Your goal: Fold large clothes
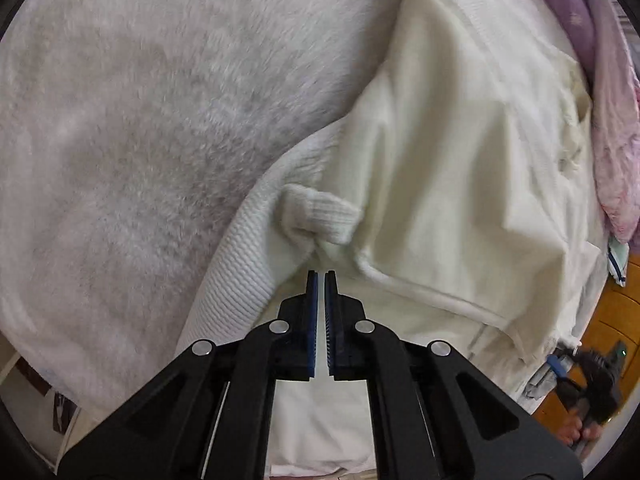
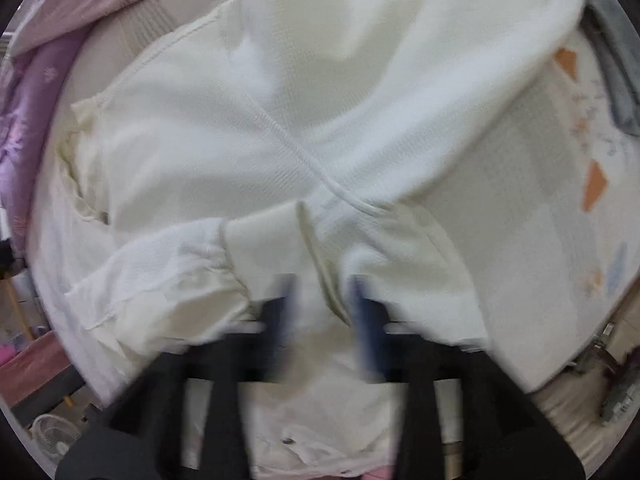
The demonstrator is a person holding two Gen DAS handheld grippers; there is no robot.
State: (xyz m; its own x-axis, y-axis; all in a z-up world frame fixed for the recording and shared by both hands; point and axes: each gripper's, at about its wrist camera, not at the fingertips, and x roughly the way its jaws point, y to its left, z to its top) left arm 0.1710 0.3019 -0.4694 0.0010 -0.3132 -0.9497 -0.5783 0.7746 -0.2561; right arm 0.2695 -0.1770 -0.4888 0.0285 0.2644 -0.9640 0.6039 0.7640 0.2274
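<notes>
While the cream sweatshirt lies spread and rumpled on the bed over a pale fluffy blanket, the left gripper hangs just short of its ribbed cuff, jaws closed with no cloth visibly between them; the right gripper stands wide open astride a raised fold, probably ready to pinch it; a lilac quilt lies beside.

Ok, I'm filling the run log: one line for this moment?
left hand-held gripper: shut, nothing visibly held | right hand-held gripper: open over cream garment | fold: unfinished
</notes>
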